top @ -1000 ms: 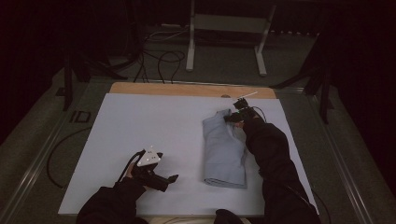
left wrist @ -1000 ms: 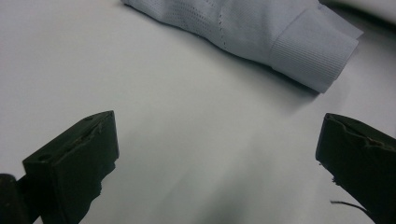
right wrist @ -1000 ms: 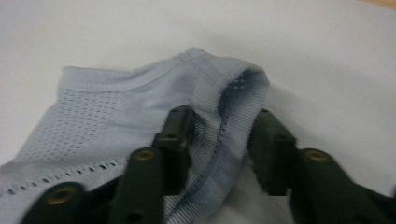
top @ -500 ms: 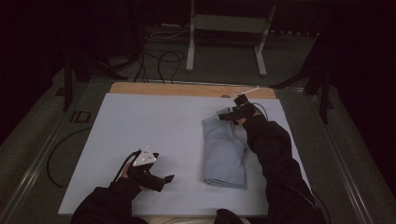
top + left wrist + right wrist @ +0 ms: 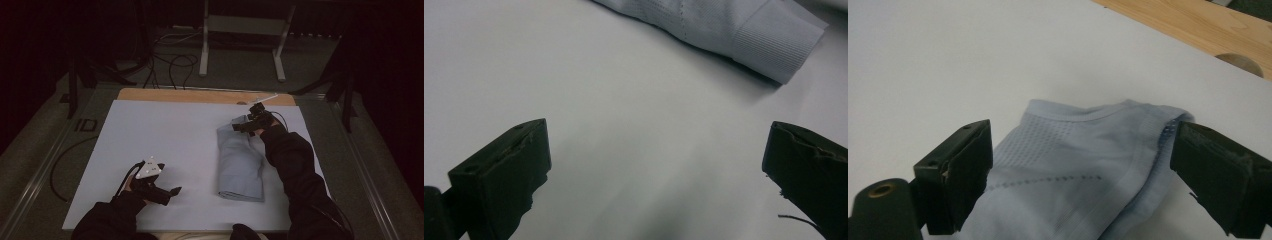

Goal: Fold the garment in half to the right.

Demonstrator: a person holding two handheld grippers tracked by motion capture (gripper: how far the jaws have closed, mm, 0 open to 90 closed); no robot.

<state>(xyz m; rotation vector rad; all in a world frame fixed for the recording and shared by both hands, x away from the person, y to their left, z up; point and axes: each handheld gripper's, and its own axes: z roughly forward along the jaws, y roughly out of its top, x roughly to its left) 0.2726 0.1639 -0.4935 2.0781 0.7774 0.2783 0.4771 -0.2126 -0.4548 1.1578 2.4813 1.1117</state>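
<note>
Evidently soft, light and limp, the folded garment [image 5: 241, 162] suits an edge pinch (ribbed hem), with the right gripper [image 5: 248, 125] and left gripper [image 5: 165, 192] both spread, empty.

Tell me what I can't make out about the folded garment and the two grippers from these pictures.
- Folded garment: in the high view the right sleeve covers its right edge.
- Garment's type: in the left gripper view a ribbed cuff shows, the rest cut off by the top edge.
- Right gripper: small and dark in the high view; whether it touches the cloth is unclear.
- Left gripper: fingers dark against the glove.
</note>
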